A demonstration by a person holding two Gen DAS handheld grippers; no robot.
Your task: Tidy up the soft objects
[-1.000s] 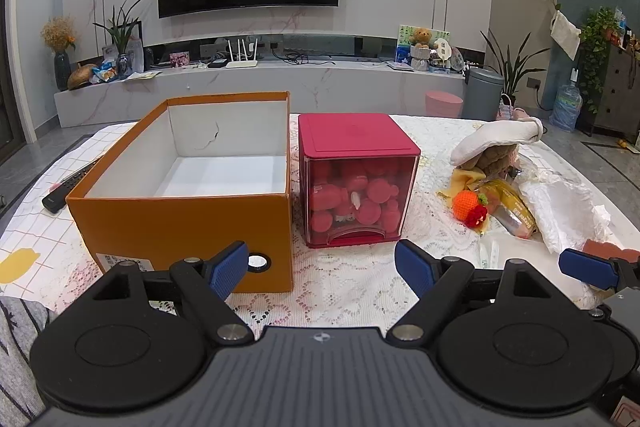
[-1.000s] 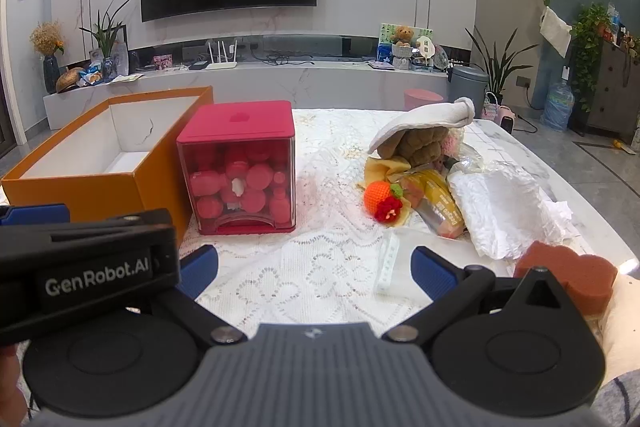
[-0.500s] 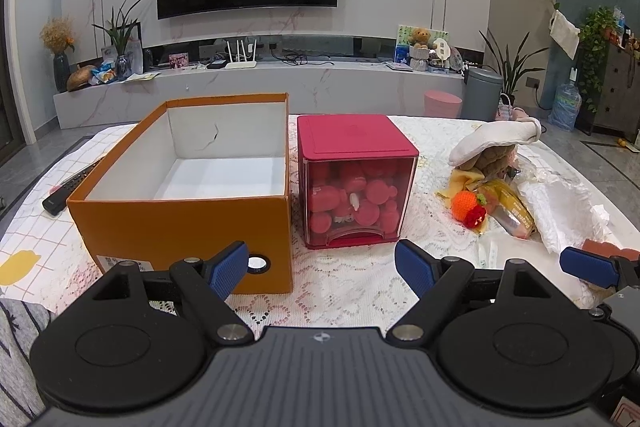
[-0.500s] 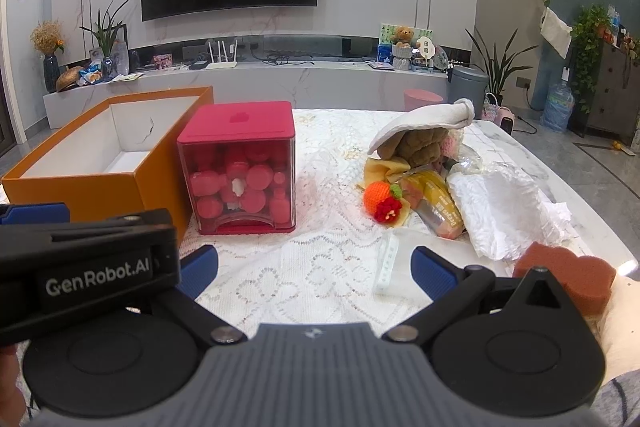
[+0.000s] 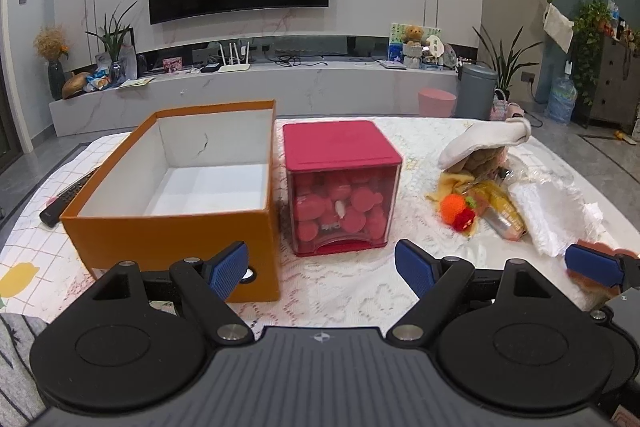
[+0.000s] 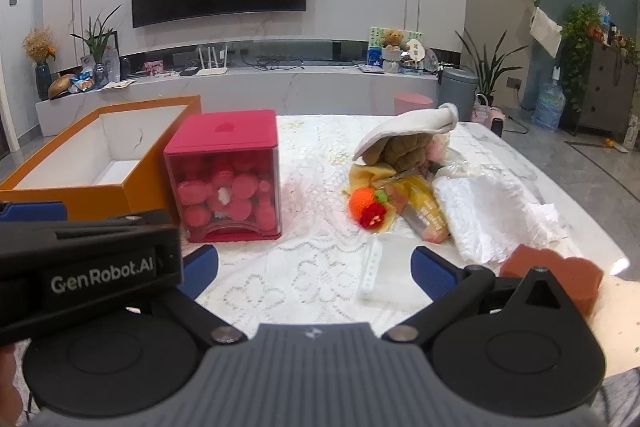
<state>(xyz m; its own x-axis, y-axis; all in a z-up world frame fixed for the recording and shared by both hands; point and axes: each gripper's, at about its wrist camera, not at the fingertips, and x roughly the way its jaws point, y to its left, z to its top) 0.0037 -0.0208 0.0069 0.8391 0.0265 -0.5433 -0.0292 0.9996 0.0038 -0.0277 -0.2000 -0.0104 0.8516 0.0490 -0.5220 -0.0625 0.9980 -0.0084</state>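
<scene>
Both grippers low over the near edge of the worktop (image 5: 344, 291), which carries a white lace cloth; neither holds anything. Left gripper (image 5: 322, 263) jaws wide, blue pads spread apart, empty, hovering in front of the open orange cardboard box with white inside (image 5: 176, 211). Right gripper (image 6: 314, 263) jaws wide too, nothing between them, lace cloth showing in the gap; its left pad is partly hidden behind the left gripper body with GenRobot.AI lettering.

Orange box is empty, sits at left. Just beside it on the right stands a red-lidded clear plastic cube container (image 5: 342, 187) full of round pink-red puffs, upright, lid on.

Soft things lie in a heap at right, well apart from the box: cream fabric mitt (image 6: 408, 131) draped over a brown plush toy (image 6: 404, 151), a yellow cloth (image 6: 370, 173) under it, orange knitted ball with a red knitted flower (image 6: 366, 207) at the front of the heap, a yellow-and-pink wrapped packet (image 6: 424, 213) beside it, and a crumpled white lace fabric piece (image 6: 488, 211) to the right. A small clear zip bag (image 6: 380, 271) lies flat near the right gripper. A brown flower-shaped sponge (image 6: 560, 277) sits at the worktop's right edge, just beside the right gripper.

Black remote control (image 5: 68, 197) lies left of the orange box
</scene>
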